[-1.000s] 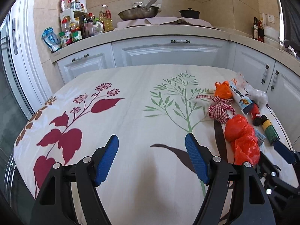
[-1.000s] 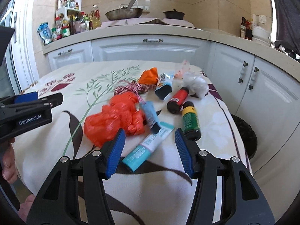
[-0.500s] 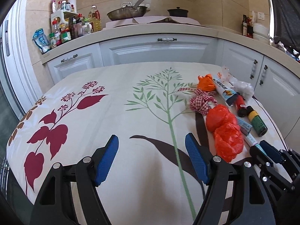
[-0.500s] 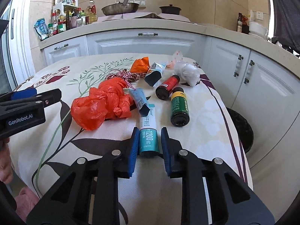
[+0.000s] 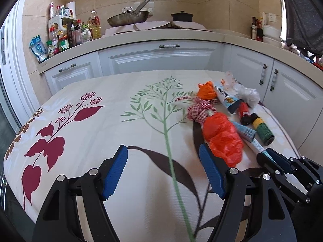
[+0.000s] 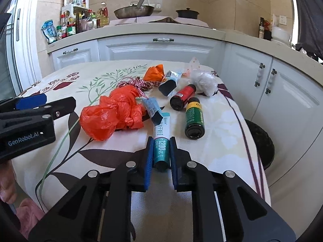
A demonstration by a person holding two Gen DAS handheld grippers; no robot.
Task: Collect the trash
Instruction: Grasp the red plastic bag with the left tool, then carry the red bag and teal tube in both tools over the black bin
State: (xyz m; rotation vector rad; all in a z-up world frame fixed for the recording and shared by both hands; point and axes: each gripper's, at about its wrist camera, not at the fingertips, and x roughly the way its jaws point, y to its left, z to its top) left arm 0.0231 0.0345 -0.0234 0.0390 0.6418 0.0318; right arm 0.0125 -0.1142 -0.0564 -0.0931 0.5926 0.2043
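Trash lies in a loose pile on the floral tablecloth (image 5: 97, 133). In the right wrist view my right gripper (image 6: 160, 142) is shut on the near end of a teal and white tube (image 6: 161, 131), which rests flat on the cloth. Left of the tube is a crumpled orange plastic bag (image 6: 113, 115); right of it lie a green bottle (image 6: 193, 119) and a red bottle (image 6: 182, 96). My left gripper (image 5: 163, 155) stands open over bare cloth, with nothing between its fingers. The orange bag (image 5: 222, 139) is just right of it, and the right gripper (image 5: 270, 158) shows at the far right.
Behind the bag lie a red-checked ribbon (image 6: 139, 83), a small orange wrapper (image 6: 154, 72), a dark-ended tube (image 6: 168, 82) and a clear plastic wad (image 6: 203, 81). A dark round bin (image 6: 260, 141) stands beyond the table's right edge. White cabinets (image 5: 161, 58) surround the table.
My right gripper has closed from wide open onto the teal tube, which now lies straight between the pads. The left gripper's view has swung right, bringing the pile nearer.
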